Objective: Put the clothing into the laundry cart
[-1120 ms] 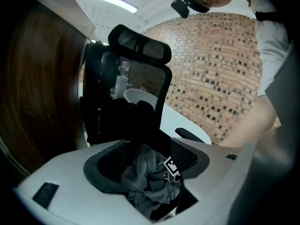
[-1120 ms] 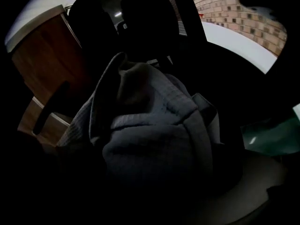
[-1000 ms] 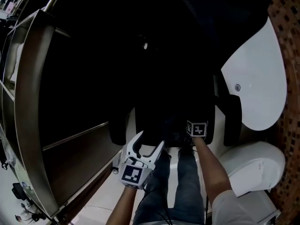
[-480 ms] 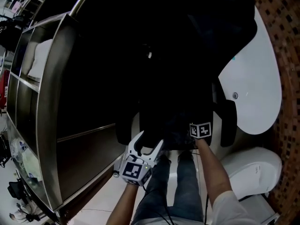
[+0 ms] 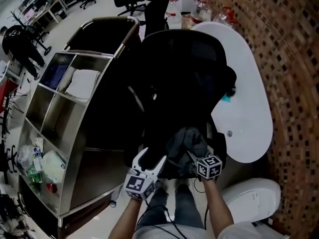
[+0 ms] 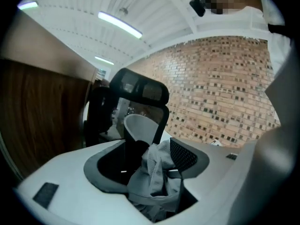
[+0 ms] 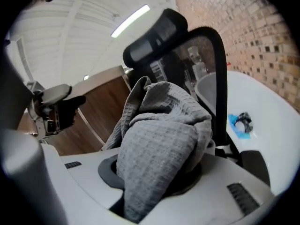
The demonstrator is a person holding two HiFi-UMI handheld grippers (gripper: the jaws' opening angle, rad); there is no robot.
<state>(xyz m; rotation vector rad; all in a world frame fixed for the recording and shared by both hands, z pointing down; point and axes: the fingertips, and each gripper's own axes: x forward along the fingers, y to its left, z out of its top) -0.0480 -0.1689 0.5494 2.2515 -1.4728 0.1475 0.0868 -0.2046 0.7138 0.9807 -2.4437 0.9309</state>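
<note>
A crumpled grey waffle-knit garment (image 5: 185, 141) hangs in front of the black office chair (image 5: 184, 68), above its seat. My right gripper (image 5: 193, 156) is shut on the garment (image 7: 159, 139); its jaws (image 7: 159, 184) have just been closing with the cloth bunched between them. My left gripper (image 5: 152, 157) is just left of it, with its jaws spread. From the left gripper (image 6: 151, 165), the same garment (image 6: 157, 182) shows in the gap between its jaws; no pinch is visible. The steel laundry cart (image 5: 99, 168) stands to the left, its dark bag (image 5: 107, 34) at the far end.
The cart's shelves hold a folded white towel (image 5: 82, 83) and bottles (image 5: 30, 158). A white oval table (image 5: 244, 118) stands to the right against a brick wall (image 5: 289, 59). A white rounded object (image 5: 249, 198) sits low at the right. More chairs stand far back.
Both grippers have risen, the right one further. The right gripper has closed on the grey garment and lifted it. The head view has brightened and now takes in the whole cart.
</note>
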